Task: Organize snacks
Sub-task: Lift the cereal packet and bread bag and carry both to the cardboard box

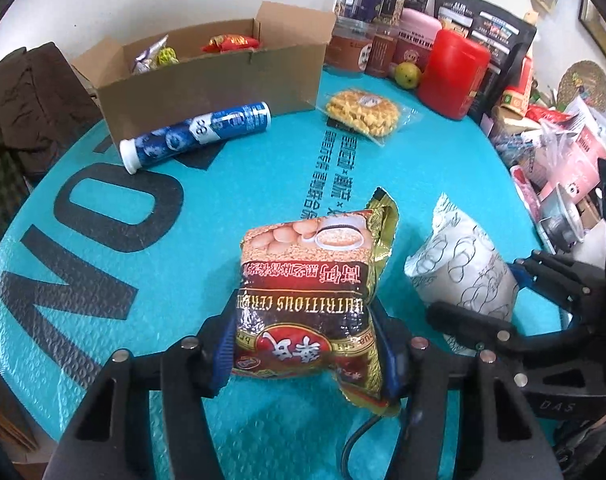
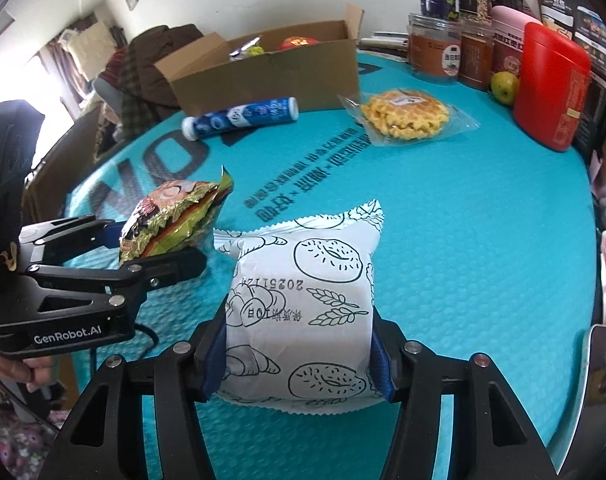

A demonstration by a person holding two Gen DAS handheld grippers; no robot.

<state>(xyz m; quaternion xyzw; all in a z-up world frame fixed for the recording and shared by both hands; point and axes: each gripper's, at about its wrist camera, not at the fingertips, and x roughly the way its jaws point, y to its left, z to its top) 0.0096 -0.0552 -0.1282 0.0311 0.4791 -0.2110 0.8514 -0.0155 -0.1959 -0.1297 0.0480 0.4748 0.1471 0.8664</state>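
My left gripper (image 1: 307, 344) is shut on a red and gold cereal packet (image 1: 307, 280), with the blue pads pressing on both sides of its lower half. The right wrist view shows that same packet (image 2: 171, 212) crumpled between the left gripper's (image 2: 151, 248) black fingers. My right gripper (image 2: 299, 352) is shut on a white bread packet (image 2: 303, 280) printed with doughnuts and wheat. In the left wrist view this white packet (image 1: 459, 264) sits between the right gripper's (image 1: 499, 296) fingers, just right of the cereal packet. An open cardboard box (image 1: 207, 80) with a few snacks inside stands at the far side.
On the teal mat (image 1: 143, 280), a blue tube (image 1: 195, 132) lies against the box front. A clear pack of yellow waffle snack (image 1: 363, 112) lies right of the box. A red canister (image 1: 451, 72), a green fruit (image 1: 407, 74) and several jars crowd the far right. A person's hand (image 2: 35, 368) holds the left gripper.
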